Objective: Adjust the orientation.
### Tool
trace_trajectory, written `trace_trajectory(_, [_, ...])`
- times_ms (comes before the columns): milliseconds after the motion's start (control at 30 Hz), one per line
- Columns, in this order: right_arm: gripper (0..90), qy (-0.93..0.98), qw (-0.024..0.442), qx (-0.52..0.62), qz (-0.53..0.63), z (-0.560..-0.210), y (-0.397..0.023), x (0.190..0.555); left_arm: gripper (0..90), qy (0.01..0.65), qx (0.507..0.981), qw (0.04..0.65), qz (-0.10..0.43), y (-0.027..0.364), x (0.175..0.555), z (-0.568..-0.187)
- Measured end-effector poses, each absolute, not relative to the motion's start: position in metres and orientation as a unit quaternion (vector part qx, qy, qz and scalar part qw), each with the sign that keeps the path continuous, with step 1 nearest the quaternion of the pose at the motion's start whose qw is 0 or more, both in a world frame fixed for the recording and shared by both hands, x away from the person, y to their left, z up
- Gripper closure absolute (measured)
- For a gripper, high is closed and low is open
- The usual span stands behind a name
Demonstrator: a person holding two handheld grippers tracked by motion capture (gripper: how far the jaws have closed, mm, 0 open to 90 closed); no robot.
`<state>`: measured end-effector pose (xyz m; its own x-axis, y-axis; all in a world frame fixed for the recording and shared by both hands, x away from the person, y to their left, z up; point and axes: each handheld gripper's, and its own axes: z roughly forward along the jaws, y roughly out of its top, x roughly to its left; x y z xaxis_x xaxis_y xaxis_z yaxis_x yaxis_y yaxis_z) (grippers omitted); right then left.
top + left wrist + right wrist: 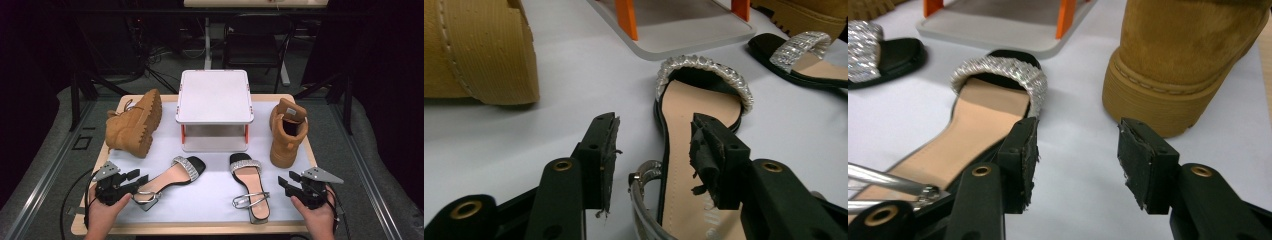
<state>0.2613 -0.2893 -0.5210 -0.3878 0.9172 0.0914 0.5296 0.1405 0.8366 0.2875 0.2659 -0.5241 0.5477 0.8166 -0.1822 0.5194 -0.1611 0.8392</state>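
Note:
Two black sandals with glittery silver straps lie on the white mat (215,197). The left sandal (175,176) (694,95) points up and to the right, the right sandal (248,180) (983,110) points away from me. My left gripper (139,176) (654,135) is open at the left sandal's heel end; the silver ankle strap and the sole's edge lie between its jaws, and the pads do not press on them. My right gripper (287,179) (1078,145) is open just right of the right sandal, with only bare mat between its jaws.
A tan boot (135,122) (479,45) lies on its side at the back left. Its mate (287,132) (1188,55) stands upright at the back right. A white two-level rack (215,97) with orange legs (626,17) stands at the back middle. Chairs and cables lie beyond the table.

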Motion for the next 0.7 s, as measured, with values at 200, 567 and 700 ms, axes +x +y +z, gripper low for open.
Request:
trace_trajectory(200, [50.1,0.717,0.225,0.494,0.438,-0.509,-0.281,0.252,50.9,0.455,0.734,0.476,0.164,0.271,0.292,-0.524])
trace_trajectory(567, [59.4,0.741,0.208,0.460,0.443,-0.507,-0.267,0.223,48.9,0.464,0.723,0.484,0.169,0.278,0.291,-0.525])
trace_trajectory(700, [60.7,0.747,0.198,0.451,0.446,-0.508,-0.263,0.220,48.7,0.468,0.722,0.482,0.166,0.280,0.289,-0.528])
